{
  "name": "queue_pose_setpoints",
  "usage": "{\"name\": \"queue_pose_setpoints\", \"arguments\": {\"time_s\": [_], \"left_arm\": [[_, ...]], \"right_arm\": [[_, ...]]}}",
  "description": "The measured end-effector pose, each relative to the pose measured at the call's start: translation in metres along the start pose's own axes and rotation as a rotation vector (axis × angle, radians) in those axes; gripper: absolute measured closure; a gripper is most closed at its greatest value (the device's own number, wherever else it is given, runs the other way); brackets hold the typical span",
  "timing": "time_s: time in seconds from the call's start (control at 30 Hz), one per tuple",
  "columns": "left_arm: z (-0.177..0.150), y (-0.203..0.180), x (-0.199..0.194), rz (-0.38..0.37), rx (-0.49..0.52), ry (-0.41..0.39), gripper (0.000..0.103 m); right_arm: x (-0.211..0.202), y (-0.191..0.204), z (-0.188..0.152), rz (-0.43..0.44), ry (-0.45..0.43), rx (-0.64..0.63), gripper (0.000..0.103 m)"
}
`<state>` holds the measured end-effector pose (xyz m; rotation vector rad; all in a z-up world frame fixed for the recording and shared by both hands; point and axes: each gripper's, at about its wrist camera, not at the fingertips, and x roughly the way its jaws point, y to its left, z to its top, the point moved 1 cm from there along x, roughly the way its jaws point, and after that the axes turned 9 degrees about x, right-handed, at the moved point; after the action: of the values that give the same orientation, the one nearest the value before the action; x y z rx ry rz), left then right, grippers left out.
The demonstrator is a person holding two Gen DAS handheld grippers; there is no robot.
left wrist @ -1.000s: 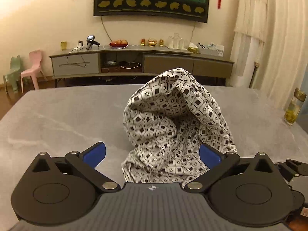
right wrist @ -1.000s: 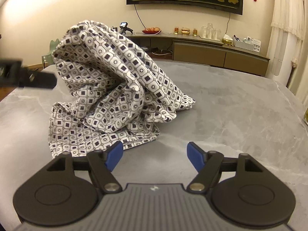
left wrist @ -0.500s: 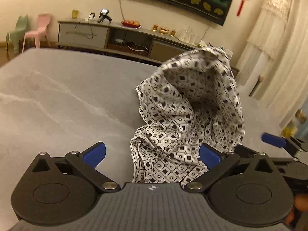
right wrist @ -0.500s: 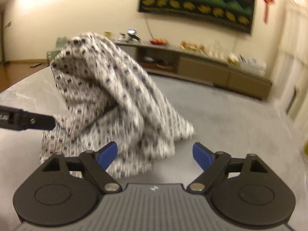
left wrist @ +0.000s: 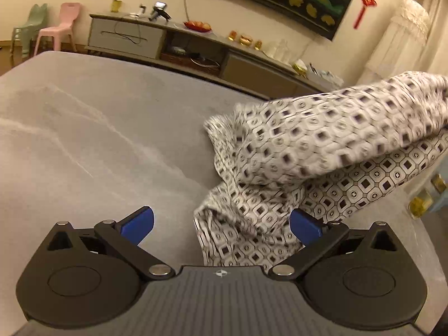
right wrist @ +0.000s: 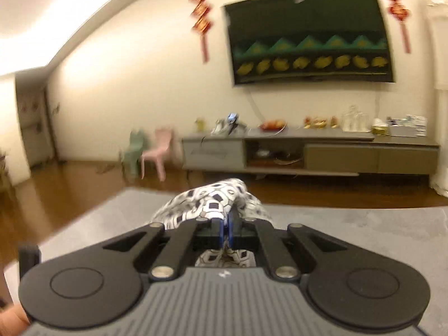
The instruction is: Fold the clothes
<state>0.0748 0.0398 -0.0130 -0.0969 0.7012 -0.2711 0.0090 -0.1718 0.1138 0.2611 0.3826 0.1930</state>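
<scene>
One patterned garment point(left wrist: 322, 151) lies on one grey table point(left wrist: 98, 140); two small chairs point(left wrist: 60, 25) (one pink, one green) stand beside one long sideboard point(left wrist: 126, 35), under one wall screen point(right wrist: 308, 36).

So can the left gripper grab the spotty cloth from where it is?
Probably yes. The left gripper is open, and the cloth's low edge already lies between its fingers on the table, with nothing in the way.

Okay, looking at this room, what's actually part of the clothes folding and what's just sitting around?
Part of the job:
- patterned cloth
- right claw, shut on the cloth
- left claw, open, cloth between its fingers
- table

Lying about:
- pink chair
- green chair
- fruit plate
- TV
- cabinet
</scene>
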Motion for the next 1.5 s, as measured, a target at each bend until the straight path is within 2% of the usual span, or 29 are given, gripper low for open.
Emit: {"name": "queue_pose_setpoints", "arguments": {"time_s": [0.07, 0.1, 0.17, 0.2, 0.27, 0.43, 0.57, 0.6, 0.63, 0.7, 0.73, 0.77, 0.8, 0.87, 0.9, 0.93, 0.97, 1.0, 1.03, 1.1, 1.17, 1.2, 1.23, 1.27, 1.37, 1.43, 1.5], "left_arm": [[-0.005, -0.007, 0.006, -0.003, 0.033, 0.014, 0.001], [-0.007, -0.011, 0.009, 0.007, 0.057, 0.013, 0.001], [-0.008, -0.018, 0.014, 0.041, 0.095, 0.009, 0.001], [-0.008, -0.022, 0.017, 0.058, 0.114, 0.007, 0.001], [-0.004, -0.027, 0.024, 0.092, 0.143, 0.001, 0.001], [0.024, -0.044, 0.047, 0.134, 0.219, -0.015, 0.001], [0.051, -0.03, 0.047, 0.029, 0.088, -0.054, 0.001], [0.055, -0.022, 0.048, -0.041, 0.02, -0.052, 0.001], [0.059, -0.013, 0.052, -0.108, -0.055, -0.034, 0.001], [0.068, -0.004, 0.067, -0.207, -0.178, 0.017, 0.001], [0.073, -0.003, 0.076, -0.245, -0.219, 0.041, 0.001], [0.08, -0.009, 0.087, -0.26, -0.207, 0.065, 0.001], [0.086, -0.016, 0.097, -0.27, -0.191, 0.088, 0.001], [0.096, -0.041, 0.121, -0.236, -0.092, 0.139, 0.001], [0.1, -0.054, 0.133, -0.223, -0.045, 0.165, 0.006], [0.102, -0.065, 0.142, -0.207, -0.006, 0.182, 0.018], [0.104, -0.076, 0.15, -0.191, 0.031, 0.2, 0.069], [0.106, -0.081, 0.154, -0.176, 0.055, 0.21, 0.093], [0.112, -0.083, 0.149, -0.178, 0.045, 0.177, 0.095], [0.128, -0.076, 0.116, -0.207, -0.004, 0.037, 0.099], [0.144, -0.053, 0.055, -0.257, -0.077, -0.15, 0.099], [0.145, -0.036, 0.022, -0.257, -0.101, -0.247, 0.099], [0.146, -0.019, -0.01, -0.249, -0.125, -0.341, 0.099], [0.142, 0.003, -0.037, -0.193, -0.146, -0.407, 0.099], [0.118, 0.067, -0.059, 0.067, -0.211, -0.372, 0.099], [0.099, 0.1, -0.041, 0.13, -0.243, -0.248, 0.099], [0.074, 0.122, -0.024, 0.149, -0.282, -0.158, 0.099]], "right_arm": [[0.008, -0.03, -0.022, -0.153, 0.044, -0.017, 0.1], [0.02, -0.048, -0.039, -0.242, 0.093, 0.0, 0.1], [0.041, -0.089, -0.07, -0.375, 0.227, 0.119, 0.1], [0.043, -0.1, -0.075, -0.376, 0.257, 0.182, 0.1], [0.041, -0.108, -0.073, -0.308, 0.259, 0.254, 0.1], [0.02, -0.107, -0.05, -0.256, 0.14, 0.249, 0.1], [0.004, -0.135, -0.039, -0.309, 0.105, 0.282, 0.1], [0.005, -0.146, -0.039, -0.336, 0.115, 0.292, 0.099], [0.008, -0.156, -0.039, -0.361, 0.142, 0.292, 0.094], [0.019, -0.164, -0.043, -0.393, 0.194, 0.273, 0.091], [0.024, -0.167, -0.046, -0.403, 0.209, 0.272, 0.083], [0.025, -0.166, -0.047, -0.401, 0.211, 0.278, 0.071], [0.024, -0.161, -0.048, -0.386, 0.205, 0.278, 0.066], [0.022, -0.151, -0.049, -0.361, 0.193, 0.275, 0.058], [0.02, -0.147, -0.049, -0.357, 0.189, 0.264, 0.058], [0.017, -0.144, -0.05, -0.352, 0.185, 0.254, 0.057], [0.016, -0.142, -0.05, -0.352, 0.182, 0.247, 0.056], [0.016, -0.143, -0.05, -0.358, 0.181, 0.252, 0.056], [0.016, -0.146, -0.049, -0.365, 0.18, 0.266, 0.056], [0.012, -0.156, -0.046, -0.37, 0.169, 0.316, 0.056], [0.004, -0.166, -0.041, -0.345, 0.143, 0.378, 0.055], [0.001, -0.17, -0.039, -0.32, 0.131, 0.409, 0.053], [-0.003, -0.173, -0.038, -0.295, 0.122, 0.434, 0.047], [-0.005, -0.173, -0.038, -0.269, 0.12, 0.443, 0.036], [0.002, -0.161, -0.041, -0.222, 0.145, 0.4, 0.033], [0.014, -0.144, -0.048, -0.219, 0.191, 0.325, 0.031], [0.025, -0.126, -0.058, -0.198, 0.232, 0.264, 0.029]]}}
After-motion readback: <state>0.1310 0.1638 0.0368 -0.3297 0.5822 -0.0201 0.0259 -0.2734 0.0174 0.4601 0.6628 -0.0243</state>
